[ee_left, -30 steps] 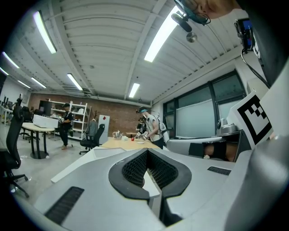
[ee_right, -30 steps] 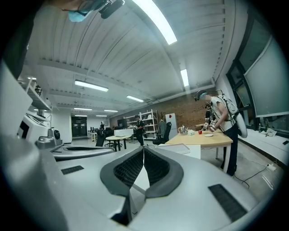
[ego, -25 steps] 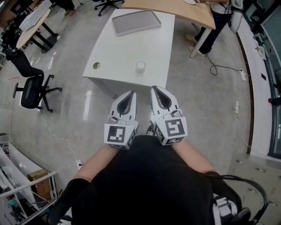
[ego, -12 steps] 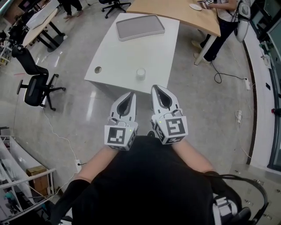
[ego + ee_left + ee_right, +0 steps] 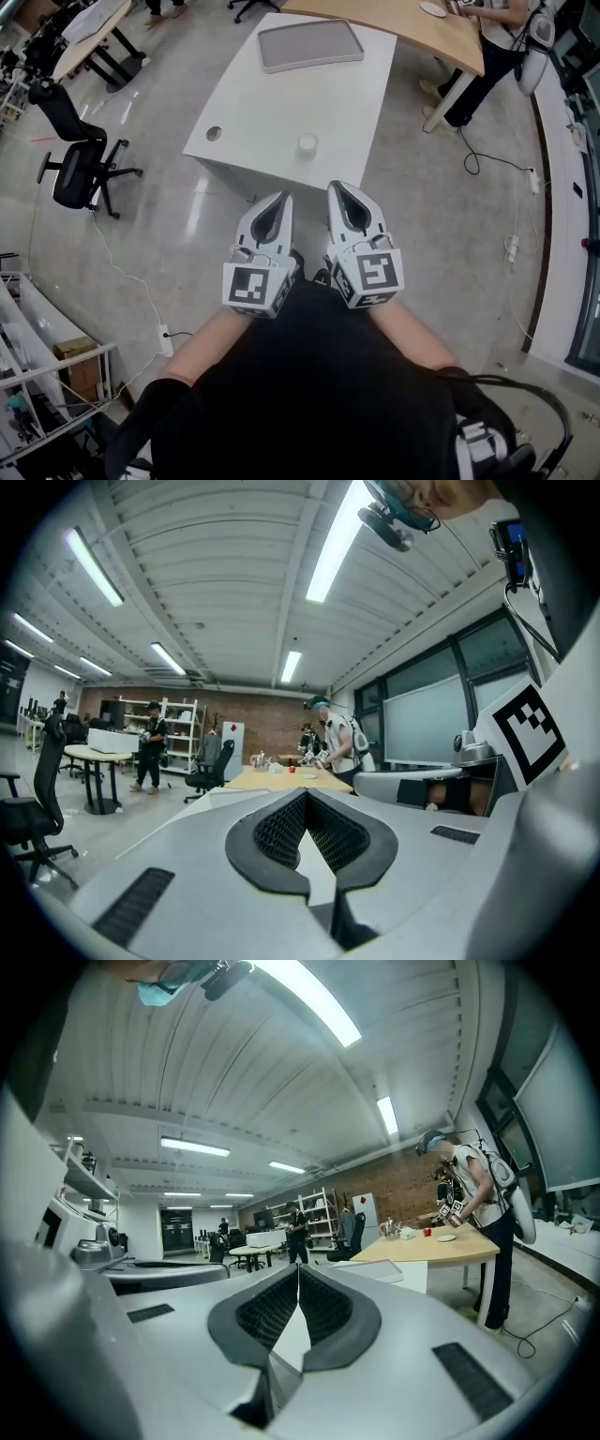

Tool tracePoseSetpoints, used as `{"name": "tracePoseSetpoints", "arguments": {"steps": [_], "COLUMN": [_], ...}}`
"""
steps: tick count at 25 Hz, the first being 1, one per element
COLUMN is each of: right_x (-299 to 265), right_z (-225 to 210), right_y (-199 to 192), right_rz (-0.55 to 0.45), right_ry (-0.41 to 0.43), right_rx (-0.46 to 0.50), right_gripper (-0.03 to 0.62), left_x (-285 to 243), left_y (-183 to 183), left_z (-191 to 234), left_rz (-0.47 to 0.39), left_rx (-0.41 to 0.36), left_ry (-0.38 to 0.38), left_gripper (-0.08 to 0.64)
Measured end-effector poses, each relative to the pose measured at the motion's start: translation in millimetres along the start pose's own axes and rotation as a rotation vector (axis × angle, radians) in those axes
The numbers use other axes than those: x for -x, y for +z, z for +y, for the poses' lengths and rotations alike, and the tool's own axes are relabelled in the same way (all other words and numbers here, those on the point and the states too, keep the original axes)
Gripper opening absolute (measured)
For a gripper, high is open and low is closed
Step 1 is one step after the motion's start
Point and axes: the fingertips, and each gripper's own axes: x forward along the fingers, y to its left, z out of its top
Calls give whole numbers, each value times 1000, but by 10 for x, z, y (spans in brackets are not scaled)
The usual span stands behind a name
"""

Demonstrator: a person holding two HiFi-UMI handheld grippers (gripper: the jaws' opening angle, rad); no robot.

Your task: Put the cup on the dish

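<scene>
A small white cup (image 5: 307,143) stands near the front edge of a white table (image 5: 272,103). A grey rectangular tray-like dish (image 5: 310,45) lies at the table's far end, also seen past my right jaws as the dish (image 5: 371,1270). My left gripper (image 5: 278,199) and right gripper (image 5: 339,187) are side by side close to the person's body, short of the table and over the floor. Both are shut with nothing between the jaws, as the left gripper (image 5: 305,795) and right gripper (image 5: 298,1267) show in their own views.
A black office chair (image 5: 77,173) stands on the floor at the left. A curved wooden desk (image 5: 412,21) with a person (image 5: 487,42) beside it lies beyond the table at the right. Cables (image 5: 487,164) trail on the floor. The table has a round hole (image 5: 215,133).
The view has drifted a little: the table and chair sit slightly differently in the picture. Both grippers keep the same pose, shut and empty.
</scene>
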Motion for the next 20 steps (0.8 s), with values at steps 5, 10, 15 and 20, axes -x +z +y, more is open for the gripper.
{"name": "tracePoseSetpoints", "arguments": {"steps": [5,10,15,20], "right_x": [-87,-158,-423,-774], "right_z": [-85,-287,-387,-517], "right_y": [-48,-72,-145,-246], "right_rz": [12,28,50,80], "right_ry": [-25,-52,-68,-87], "right_rx": [6,25,49,94], "right_gripper": [13,12,13,14], "left_x": [-165,-420,-673,-974], "left_y": [-28,-97,-146,-237], "left_z": [55,66,250,483], "left_rz": [14,16,15,37], "left_rx": [0,24,28,17], "left_ry": [-14,-32,-32,-31], "left_gripper": [-3,-3,-2,-3]}}
